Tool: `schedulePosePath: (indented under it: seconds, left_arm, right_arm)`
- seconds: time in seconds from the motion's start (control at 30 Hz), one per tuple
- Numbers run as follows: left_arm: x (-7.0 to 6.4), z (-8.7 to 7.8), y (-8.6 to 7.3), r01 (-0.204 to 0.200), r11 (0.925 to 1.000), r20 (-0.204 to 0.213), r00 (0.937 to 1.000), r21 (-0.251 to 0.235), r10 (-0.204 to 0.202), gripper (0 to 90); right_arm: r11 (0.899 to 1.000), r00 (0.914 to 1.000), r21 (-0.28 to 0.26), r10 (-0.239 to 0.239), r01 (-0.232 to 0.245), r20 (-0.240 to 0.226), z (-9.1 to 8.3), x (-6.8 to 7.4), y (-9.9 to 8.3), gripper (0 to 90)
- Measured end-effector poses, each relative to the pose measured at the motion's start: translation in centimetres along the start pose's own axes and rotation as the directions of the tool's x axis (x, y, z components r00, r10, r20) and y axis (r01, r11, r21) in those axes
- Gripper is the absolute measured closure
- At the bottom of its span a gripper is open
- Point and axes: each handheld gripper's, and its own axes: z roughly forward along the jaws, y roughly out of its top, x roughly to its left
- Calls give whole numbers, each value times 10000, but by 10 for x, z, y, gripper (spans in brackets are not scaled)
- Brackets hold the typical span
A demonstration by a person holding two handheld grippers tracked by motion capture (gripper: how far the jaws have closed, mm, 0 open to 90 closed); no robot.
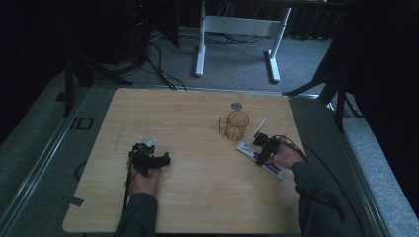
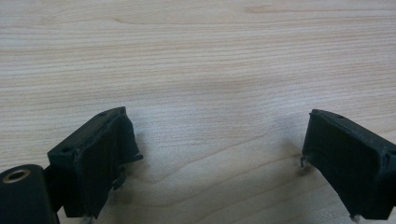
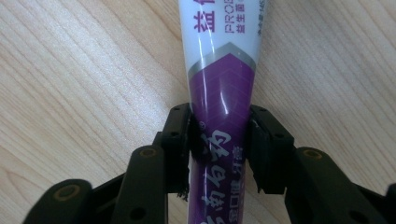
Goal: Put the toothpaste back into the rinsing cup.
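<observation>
Your black right tongs meet a tube that's white up top, purple below a silver chevron; amber cup, pale wood-grain bench.

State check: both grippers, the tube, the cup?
left gripper: jaws open, nothing between them, low over the table.
right gripper: jaws shut on the toothpaste tube.
toothpaste tube: lying flat on the table, gripped at its sides.
amber cup: upright, untouched; contents unclear.

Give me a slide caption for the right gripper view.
Right gripper clamps a purple-and-white tube lying on the wooden table.
</observation>
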Motion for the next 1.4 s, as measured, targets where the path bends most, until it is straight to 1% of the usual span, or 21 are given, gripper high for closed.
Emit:
schedulePosePath:
  seconds: [0.07, 0.2, 0.27, 0.37, 0.57, 0.63, 0.67, 0.7, 0.83, 1.03, 1.07, 1.1, 1.13, 1.17, 1.2, 1.33, 1.37, 1.4]
  left_arm:
    - [0, 0, 0, -1, 10000, 1, 10000, -1, 1, 74]
    - [0, 0, 0, 6, 10000, -1, 10000, -7, -6, 74]
    - [0, 0, 0, 0, 10000, 0, 10000, -3, 0, 74]
    - [0, 0, 0, -6, 10000, 1, 10000, 2, 6, 74]
    - [0, 0, 0, 5, 10000, 0, 10000, -6, -5, 74]
    - [0, 0, 0, -7, 10000, 1, 10000, 1, 7, 74]
    - [0, 0, 0, 4, 10000, -1, 10000, -5, -4, 74]
    - [0, 0, 0, -2, 10000, -1, 10000, -2, 2, 74]
    - [0, 0, 0, -3, 10000, -2, 10000, 0, 3, 74]
    - [0, 0, 0, 5, 10000, -1, 10000, -5, -5, 74]
    - [0, 0, 0, -5, 10000, 1, 10000, 1, 5, 74]
    - [0, 0, 0, -1, 10000, -1, 10000, -1, 1, 74]
    - [0, 0, 0, 2, 10000, 0, 10000, 0, -2, 74]
    - [0, 0, 0, 1, 10000, 0, 10000, 1, -1, 74]
    - [0, 0, 0, 5, 10000, -1, 10000, -3, -5, 74]
    - [0, 0, 0, 5, 10000, -1, 10000, -5, -5, 74]
    - [0, 0, 0, 7, 10000, -1, 10000, -5, -7, 74]
    - [0, 0, 0, -2, 10000, 0, 10000, 0, 2, 74]
  right_arm:
    - [10000, 10000, -40, -61, 62, 63, -1, 1, -1, 669]
    - [9999, 10000, -168, -40, 41, 35, -3, 1, -3, 694]
    - [9995, 9998, -271, -166, 169, 91, -5, 2, -5, 712]
    - [9990, 9996, -368, -263, 267, 112, -6, 3, -9, 723]
    - [9986, 9997, -486, -208, 215, 151, -8, 3, -15, 730]
    - [9975, 9997, -674, -183, 195, 181, -10, 3, -17, 730]
    - [9957, 9997, -916, -143, 158, 175, -15, 4, -19, 730]
    - [9957, 9997, -916, -143, 158, 175, -15, 4, -19, 730]
    - [9903, 9997, -1377, -168, 194, 202, -23, 7, -22, 731]
    - [9766, 9989, -2131, -220, 303, 411, -38, 10, -26, 731]
    - [9722, 9988, -2322, -218, 316, 445, -43, 11, -28, 731]
    - [9692, 9988, -2447, -186, 289, 442, -46, 10, -29, 731]
    - [9692, 9988, -2447, -186, 289, 442, -46, 10, -29, 731]
    - [9632, 9994, -2681, -91, 180, 345, -49, 9, -32, 731]
    - [9632, 9994, -2681, -91, 180, 345, -49, 9, -32, 731]
    - [9421, 9994, -3341, 322, -273, 93, -52, 2, -40, 731]
    - [9314, 9987, -3609, 512, -484, -16, -53, -1, -44, 731]
    - [9314, 9987, -3609, 512, -484, -16, -53, -1, -44, 731]
